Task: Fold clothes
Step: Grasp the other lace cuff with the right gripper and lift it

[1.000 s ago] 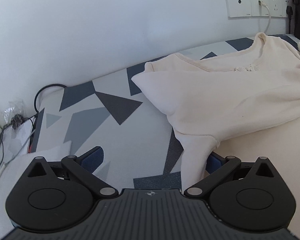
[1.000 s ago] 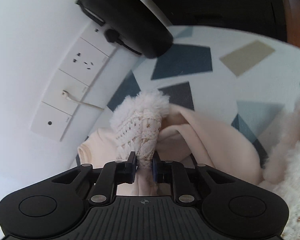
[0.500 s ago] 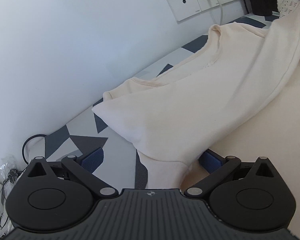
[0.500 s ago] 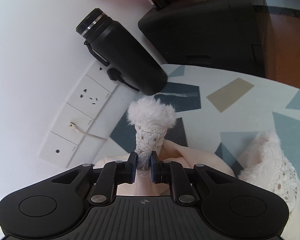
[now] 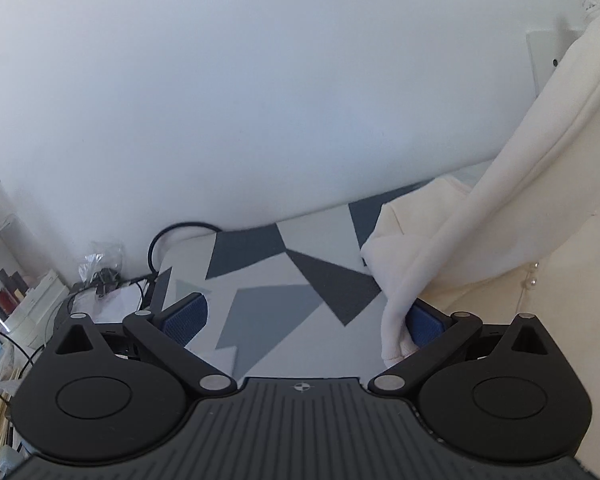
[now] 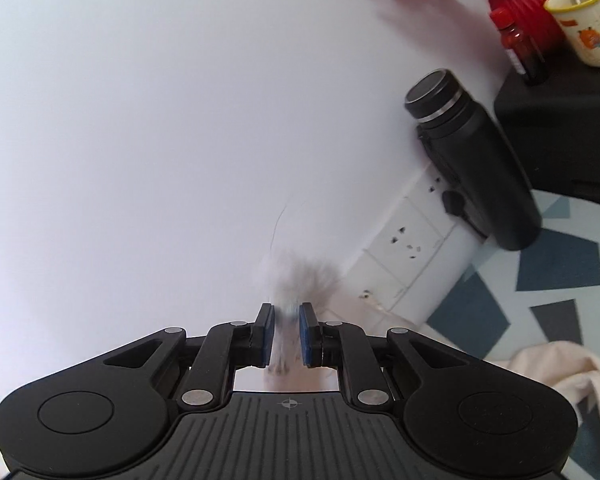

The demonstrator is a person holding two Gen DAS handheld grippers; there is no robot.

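Observation:
A cream sweater [image 5: 496, 216] with fluffy lace cuffs hangs at the right of the left wrist view, lifted off the patterned table [image 5: 284, 296]. My left gripper [image 5: 304, 316] is open; the sweater's hem drapes against its right finger [image 5: 424, 324], and the left finger [image 5: 184, 314] is bare. In the right wrist view my right gripper [image 6: 286, 332] is shut on the furry cuff [image 6: 300, 276], which is blurred and held up in front of the white wall. More of the sweater [image 6: 556, 372] lies at the lower right.
A black flask [image 6: 476, 156] lies against the wall sockets [image 6: 404, 248]. A black box [image 6: 560, 120] carries a red vase with orange flowers, a small red bottle and a yellow-rimmed mug [image 6: 584, 20]. Cables and clutter [image 5: 100, 276] sit at the table's left end.
Both grippers have risen and tilted up toward the wall. The right one has pulled the cuff higher, so the sweater hangs steeply. The left gripper stays open with the hem at its right finger.

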